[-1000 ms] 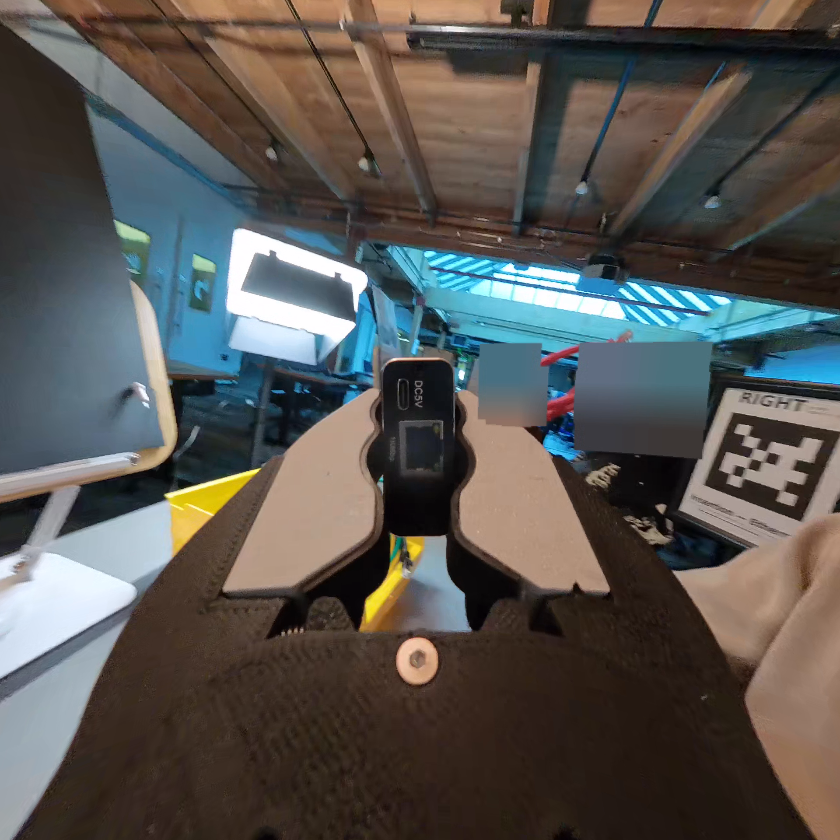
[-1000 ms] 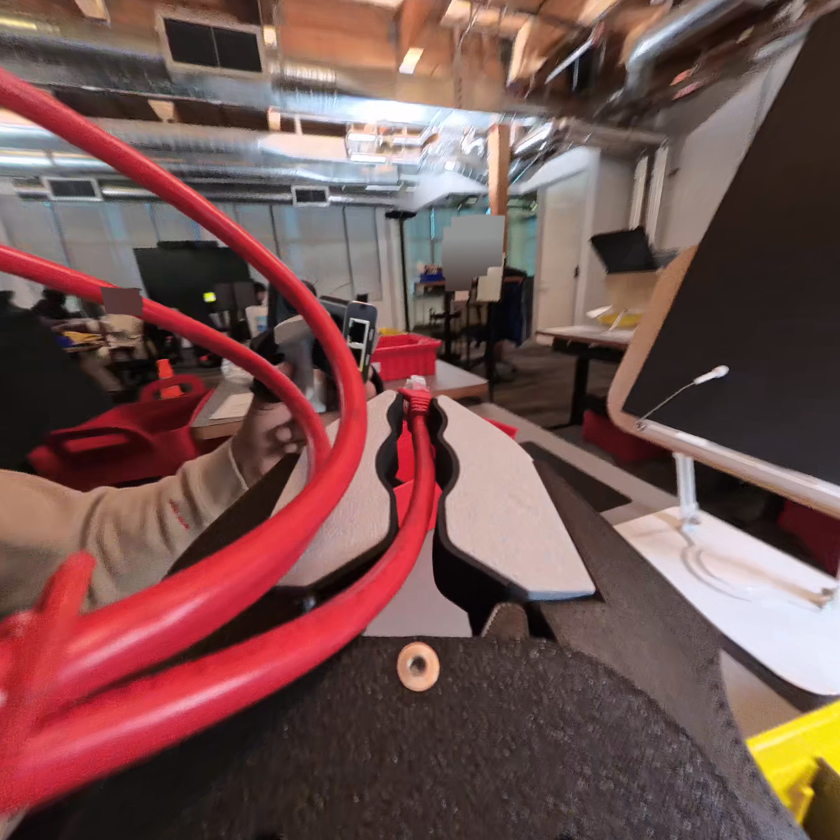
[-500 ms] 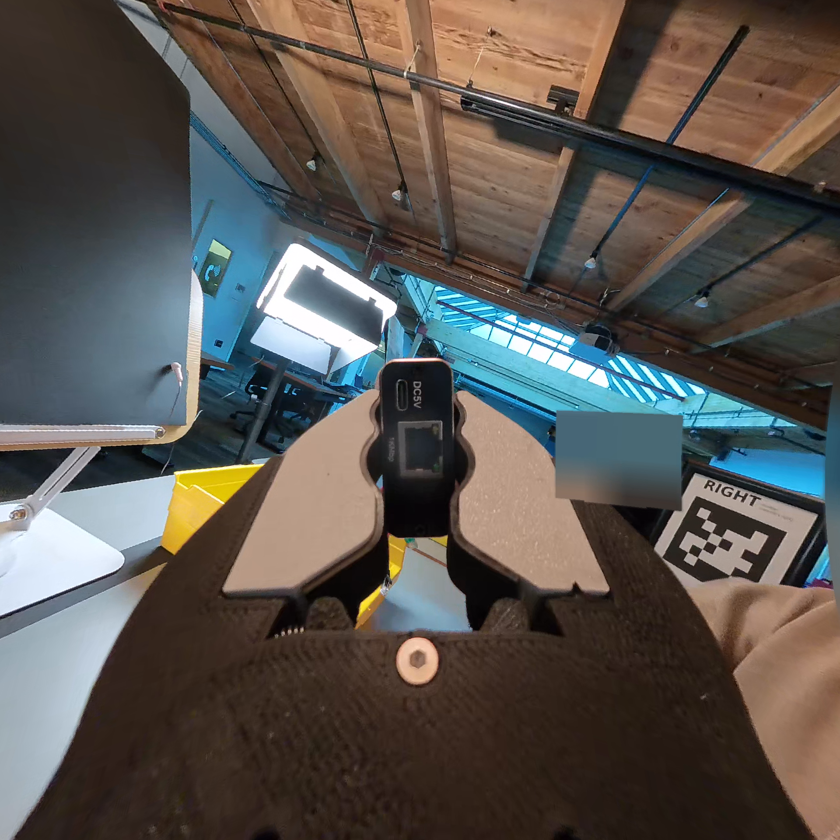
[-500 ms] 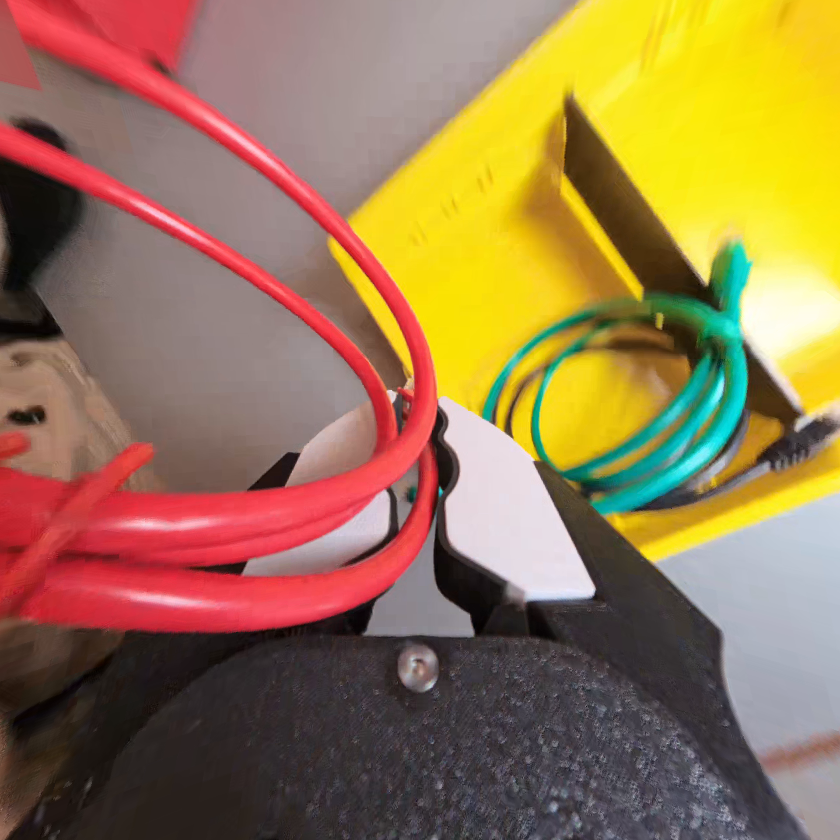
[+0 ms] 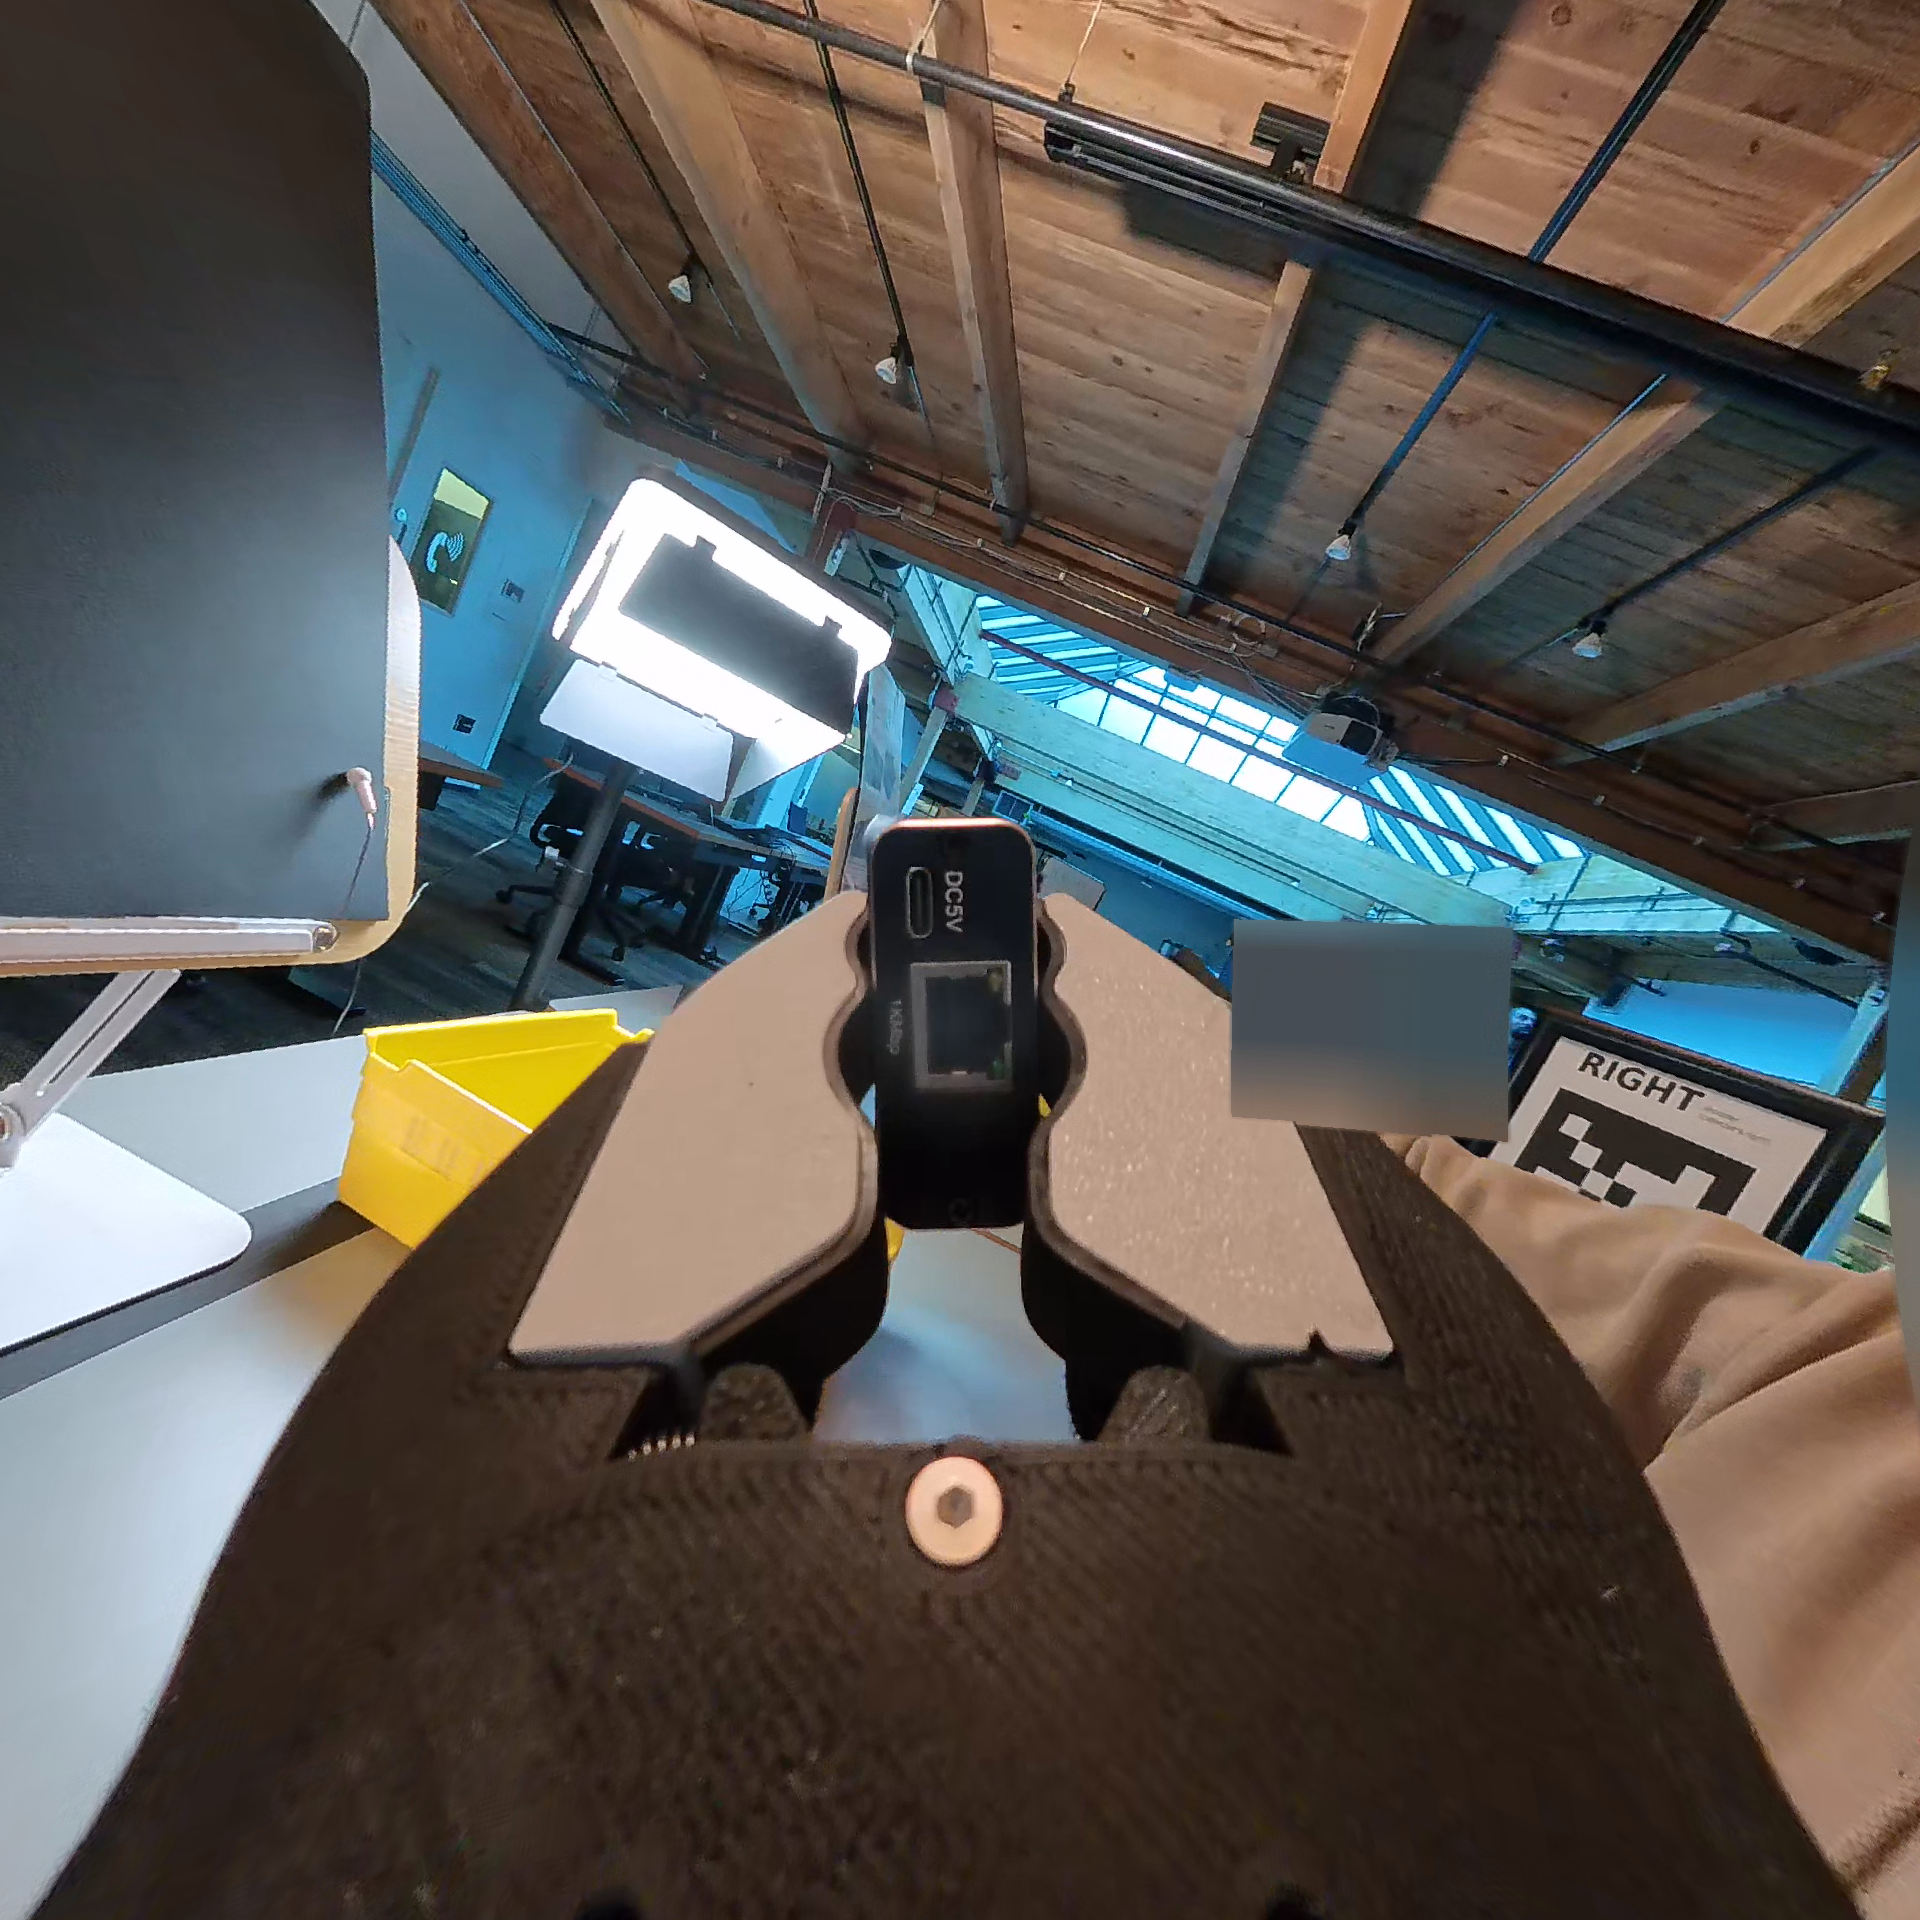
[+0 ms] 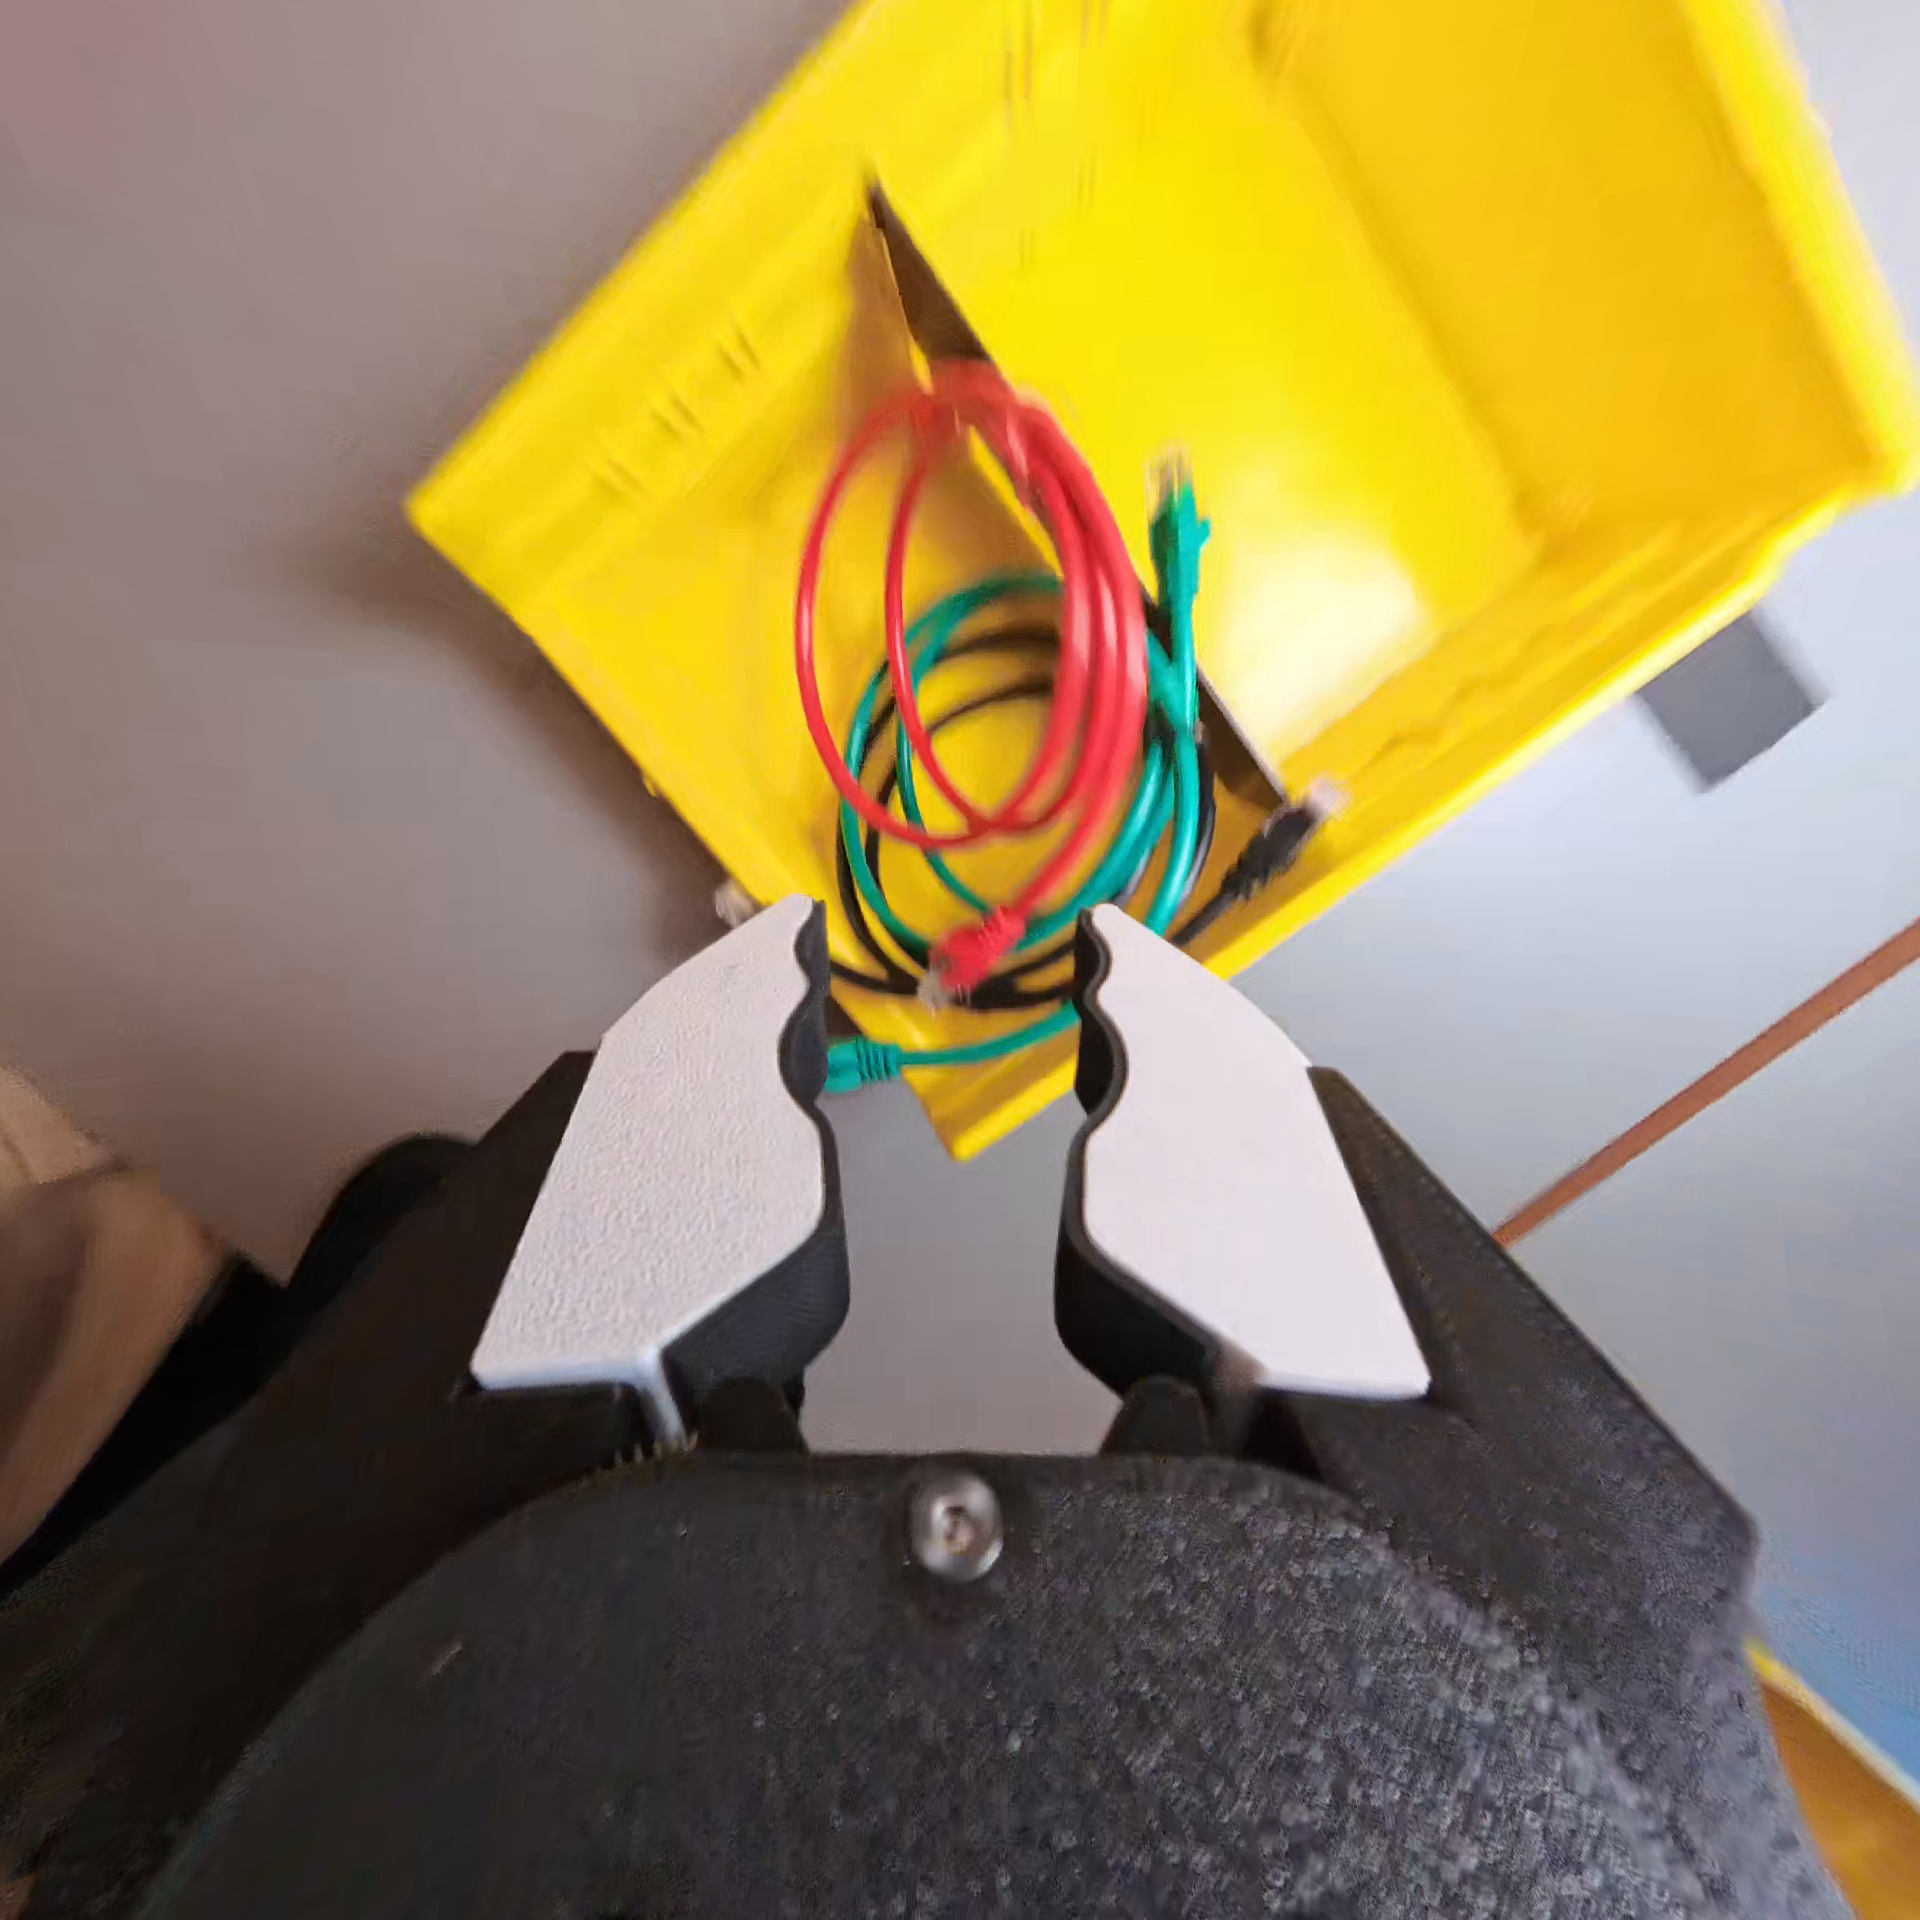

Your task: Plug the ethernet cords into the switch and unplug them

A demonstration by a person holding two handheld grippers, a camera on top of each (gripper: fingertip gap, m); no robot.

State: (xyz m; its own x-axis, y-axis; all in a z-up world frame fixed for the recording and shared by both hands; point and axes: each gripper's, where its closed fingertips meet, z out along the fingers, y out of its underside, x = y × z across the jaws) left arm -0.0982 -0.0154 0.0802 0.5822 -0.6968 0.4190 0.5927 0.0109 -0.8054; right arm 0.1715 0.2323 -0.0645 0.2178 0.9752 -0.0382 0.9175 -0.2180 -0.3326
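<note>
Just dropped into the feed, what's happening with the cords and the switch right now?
The left gripper is shut on the small black switch, held up with its ethernet port empty and facing the camera. The right gripper is open and holds nothing, pointing down over the yellow bin. The red cord lies coiled in the bin on top of the green cord and a black cord. No cord is plugged in at this moment.

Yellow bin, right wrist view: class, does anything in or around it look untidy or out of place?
Yes. The green cord has one plug end hanging over the yellow bin rim onto the table. The red cord lies loosely on top, blurred. The right tongs are open and empty.
</note>
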